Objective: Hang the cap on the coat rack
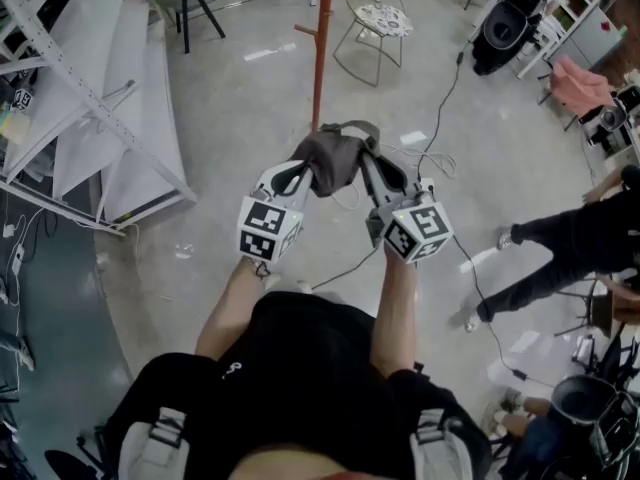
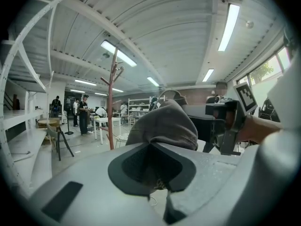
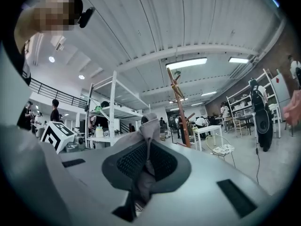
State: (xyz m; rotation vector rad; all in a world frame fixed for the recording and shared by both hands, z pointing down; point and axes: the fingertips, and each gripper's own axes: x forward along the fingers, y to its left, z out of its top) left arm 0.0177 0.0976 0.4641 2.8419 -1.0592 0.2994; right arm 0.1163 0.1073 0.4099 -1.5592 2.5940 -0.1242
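A grey-brown cap [image 1: 332, 158] hangs in the air between both grippers in the head view. My left gripper [image 1: 302, 174] is shut on the cap's left side, and the cap [image 2: 165, 126] bulges out just past its jaws. My right gripper [image 1: 368, 164] is shut on the cap's right edge, a fold of cloth [image 3: 143, 140] pinched between its pads. The red-orange coat rack [image 1: 321, 43] stands on the floor right behind the cap. It shows as a branched pole [image 2: 111, 105] in the left gripper view and further off [image 3: 179, 112] in the right gripper view.
A wire chair [image 1: 372, 30] stands right of the rack, a black stool [image 1: 190, 3] to its left. White metal shelving [image 1: 80, 98] lies along the left. Cables [image 1: 452, 118] run over the concrete floor. A person's legs [image 1: 560, 243] reach in from the right. Several people stand far off.
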